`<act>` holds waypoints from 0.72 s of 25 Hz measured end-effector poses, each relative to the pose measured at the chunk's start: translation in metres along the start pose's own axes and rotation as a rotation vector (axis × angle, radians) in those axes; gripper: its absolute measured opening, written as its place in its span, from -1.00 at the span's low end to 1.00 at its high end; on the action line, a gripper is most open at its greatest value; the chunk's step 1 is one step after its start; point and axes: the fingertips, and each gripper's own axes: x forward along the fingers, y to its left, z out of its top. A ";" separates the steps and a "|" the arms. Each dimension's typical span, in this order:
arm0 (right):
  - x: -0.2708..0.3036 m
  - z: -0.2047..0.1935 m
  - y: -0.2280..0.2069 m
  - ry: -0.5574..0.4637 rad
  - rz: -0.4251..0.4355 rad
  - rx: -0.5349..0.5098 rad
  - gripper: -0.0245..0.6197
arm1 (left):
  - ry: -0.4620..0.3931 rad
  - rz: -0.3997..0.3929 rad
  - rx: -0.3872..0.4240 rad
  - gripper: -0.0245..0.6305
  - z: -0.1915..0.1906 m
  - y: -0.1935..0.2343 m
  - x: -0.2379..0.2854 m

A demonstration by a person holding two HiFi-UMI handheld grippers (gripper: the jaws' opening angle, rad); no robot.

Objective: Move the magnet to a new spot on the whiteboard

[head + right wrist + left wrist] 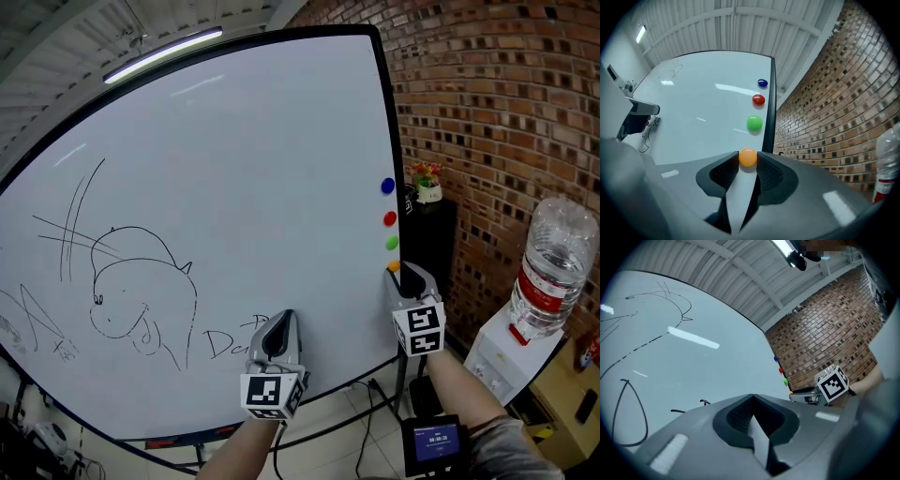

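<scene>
Magnet handling: the orange magnet (747, 157) is a small, smooth, rigid dome, judged light and hard, and not fragile. Its glossy cap looks slippery. It sits flat on the whiteboard (234, 169), close to the frame at about 4 o'clock on the board in the head view. It is the lowest in a column. The green magnet (754, 123), red magnet (758, 99) and blue magnet (762, 83) follow toward 12 o'clock, each apart from the next.

The right claw (401, 275) pinches the orange magnet, one jaw tip on each side of the dome. Grip at the widest part, close to the board face. Expect magnetic pull, so peel or slide it off rather than jerking.

The left claw (752, 395) is pressed together and empty, near 6 o'clock on the board.
</scene>
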 end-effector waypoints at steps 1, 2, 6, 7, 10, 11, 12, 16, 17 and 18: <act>0.001 0.000 0.000 -0.003 0.003 0.000 -0.53 | 0.000 0.002 0.000 -0.92 0.000 0.000 0.000; 0.001 0.000 0.000 -0.004 0.006 0.001 -0.53 | 0.001 0.005 0.001 -0.92 -0.001 0.001 0.000; 0.002 -0.001 0.000 -0.004 0.020 0.016 -0.53 | 0.004 0.011 0.002 -0.92 -0.001 0.003 0.000; 0.003 -0.002 0.000 -0.002 0.023 0.018 -0.53 | 0.004 0.012 0.001 -0.92 -0.001 0.003 0.000; 0.003 -0.002 0.000 0.005 0.031 0.017 -0.53 | 0.005 0.013 -0.005 -0.92 0.000 0.003 -0.001; 0.004 -0.002 0.000 0.007 0.032 0.016 -0.53 | 0.005 0.013 -0.006 -0.92 0.000 0.003 -0.002; 0.004 -0.003 0.000 0.008 0.035 0.017 -0.53 | 0.003 0.014 -0.004 -0.92 0.000 0.004 -0.002; 0.006 -0.003 -0.001 0.011 0.063 0.031 -0.52 | -0.003 0.016 0.002 -0.92 0.002 0.005 -0.003; 0.006 -0.003 -0.001 0.012 0.070 0.032 -0.51 | -0.004 0.017 0.000 -0.92 0.002 0.006 -0.003; 0.006 -0.003 0.000 0.014 0.075 0.032 -0.51 | -0.004 0.018 -0.002 -0.92 0.002 0.006 -0.004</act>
